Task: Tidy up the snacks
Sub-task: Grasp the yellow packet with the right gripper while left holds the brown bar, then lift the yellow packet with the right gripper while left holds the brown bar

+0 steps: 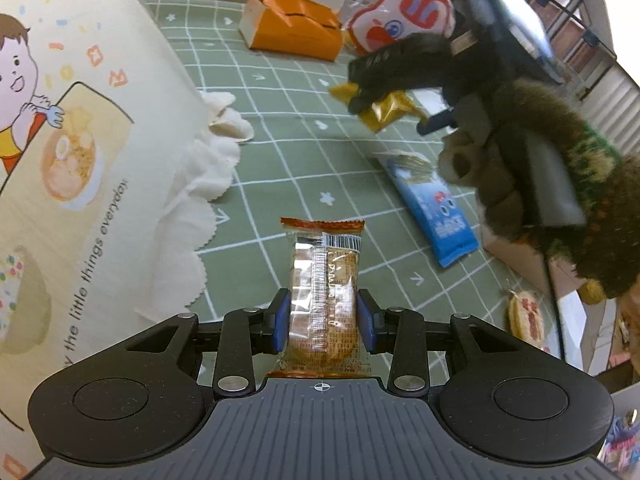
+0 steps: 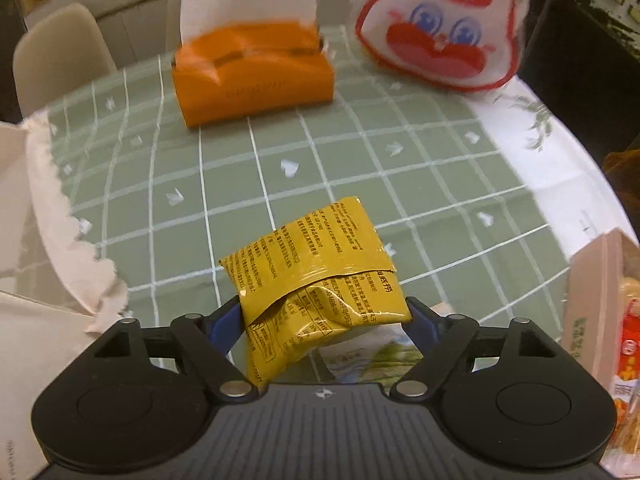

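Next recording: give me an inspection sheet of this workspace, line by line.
Surface: green grid tablecloth.
Job's things: clear biscuit pack; yellow sachet; blue packet lying flat; illustrated bag at the left.
Clutter: orange tissue box; cartoon-face pouch.
Grippers: left gripper clamps the biscuit pack; right gripper holds the yellow sachet, pads on both sides.
Cables: nothing seen.
Surroundings: beige chair; person's knitted sleeve.
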Demonstrator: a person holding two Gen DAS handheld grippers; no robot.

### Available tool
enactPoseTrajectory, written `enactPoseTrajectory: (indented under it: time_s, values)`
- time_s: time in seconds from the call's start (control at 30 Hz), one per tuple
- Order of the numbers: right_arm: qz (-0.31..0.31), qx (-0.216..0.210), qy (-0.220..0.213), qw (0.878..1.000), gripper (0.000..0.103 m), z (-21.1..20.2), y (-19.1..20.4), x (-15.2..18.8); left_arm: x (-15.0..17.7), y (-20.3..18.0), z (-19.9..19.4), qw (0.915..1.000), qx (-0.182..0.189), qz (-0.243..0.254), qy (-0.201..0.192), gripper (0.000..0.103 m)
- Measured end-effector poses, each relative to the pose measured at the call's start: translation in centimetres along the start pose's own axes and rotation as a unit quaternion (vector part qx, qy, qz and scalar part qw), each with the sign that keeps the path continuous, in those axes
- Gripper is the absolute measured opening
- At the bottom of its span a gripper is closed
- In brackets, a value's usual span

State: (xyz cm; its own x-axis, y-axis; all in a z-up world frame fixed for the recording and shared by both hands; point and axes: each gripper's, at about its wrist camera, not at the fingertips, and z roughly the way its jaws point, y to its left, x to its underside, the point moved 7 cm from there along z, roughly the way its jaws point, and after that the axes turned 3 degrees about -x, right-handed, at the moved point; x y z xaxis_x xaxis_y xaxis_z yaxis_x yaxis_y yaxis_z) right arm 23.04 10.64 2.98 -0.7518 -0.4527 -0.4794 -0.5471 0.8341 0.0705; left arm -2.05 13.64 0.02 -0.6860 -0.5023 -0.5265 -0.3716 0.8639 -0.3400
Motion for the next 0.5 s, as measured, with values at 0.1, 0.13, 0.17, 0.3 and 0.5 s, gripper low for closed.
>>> enactPoseTrajectory:
  time_s: [0.1,0.13,0.17,0.3,0.5]
  values:
    - [0.010,-0.016,-0.013,1.000,0.083,-2.9,-0.8,0.3,0.4,-0.7,0.2,0.9999,0.004,0.009,0.006,0.040]
    - [0.014,-0.024,-0.016,1.000,0.083,-3.7,-1.2,0.6,0.5,-1.0,0.3,0.9999,0.005,0.013,0.008,0.040]
    - [0.019,-0.033,-0.016,0.999,0.083,-4.5,-1.6,1.3,0.6,-1.4,0.4,0.9998,0.006,0.018,0.010,0.040]
    - [0.036,-0.052,-0.006,0.998,0.083,-7.5,-3.8,5.7,1.4,-2.8,0.9,0.9989,0.013,0.038,0.023,0.040]
    - [0.058,-0.051,0.014,0.997,0.083,-10.8,-8.0,15.2,3.2,-5.3,1.4,0.9961,0.019,0.072,0.047,0.040]
